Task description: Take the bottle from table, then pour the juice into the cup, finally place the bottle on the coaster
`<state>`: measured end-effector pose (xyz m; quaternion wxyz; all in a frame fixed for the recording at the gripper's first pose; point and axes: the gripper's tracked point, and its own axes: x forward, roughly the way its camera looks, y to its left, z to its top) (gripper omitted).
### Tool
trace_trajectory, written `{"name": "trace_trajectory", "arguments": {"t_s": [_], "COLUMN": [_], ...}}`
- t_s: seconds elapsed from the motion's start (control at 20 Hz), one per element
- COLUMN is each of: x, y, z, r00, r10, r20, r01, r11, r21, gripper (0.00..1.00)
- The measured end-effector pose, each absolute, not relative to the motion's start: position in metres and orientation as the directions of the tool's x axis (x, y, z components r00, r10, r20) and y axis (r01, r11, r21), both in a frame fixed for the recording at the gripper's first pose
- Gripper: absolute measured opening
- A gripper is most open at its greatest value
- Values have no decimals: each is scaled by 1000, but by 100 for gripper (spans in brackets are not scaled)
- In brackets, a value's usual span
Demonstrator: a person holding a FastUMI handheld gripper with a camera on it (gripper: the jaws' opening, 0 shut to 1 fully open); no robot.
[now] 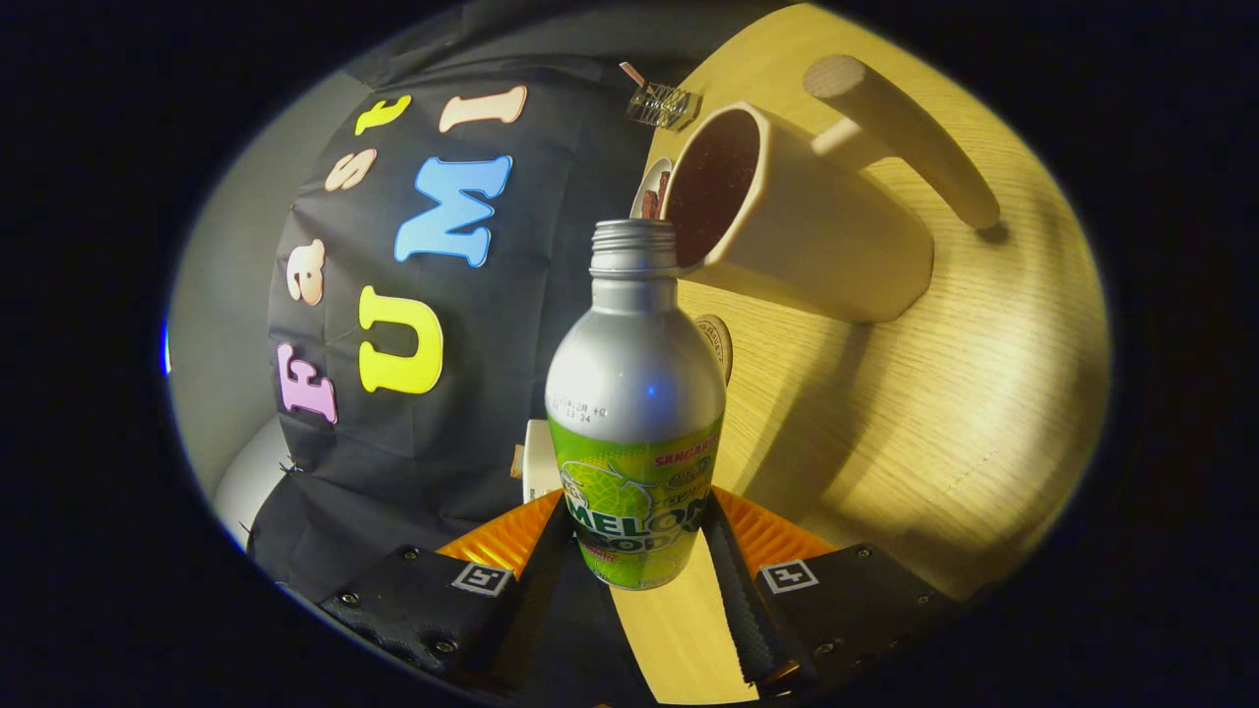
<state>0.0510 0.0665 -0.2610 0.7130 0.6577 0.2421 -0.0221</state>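
We've got the gripper (634, 551) clamped on the bottle (634, 413) low on its label, mouth right at the cup (787, 226). Smooth metal looks slippery (probably light), so grip firmly.

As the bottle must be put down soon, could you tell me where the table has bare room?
The claw is shut on the bottle, tipped at the cup. The table is bare between cup and claw. It is crowded past the bottle's neck, where coaster, cup and a small dish sit close.
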Motion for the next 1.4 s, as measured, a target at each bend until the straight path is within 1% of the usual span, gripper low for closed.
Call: {"name": "trace_trajectory", "arguments": {"t_s": [0.6, 1.4], "x": [66, 70], "y": [63, 54], "z": [-246, -231], "r00": [891, 902], "r10": [298, 299], "r20": [-342, -312], "r01": [371, 374], "r11": [-42, -180], "r21": [928, 910], "gripper": [77, 77]}}
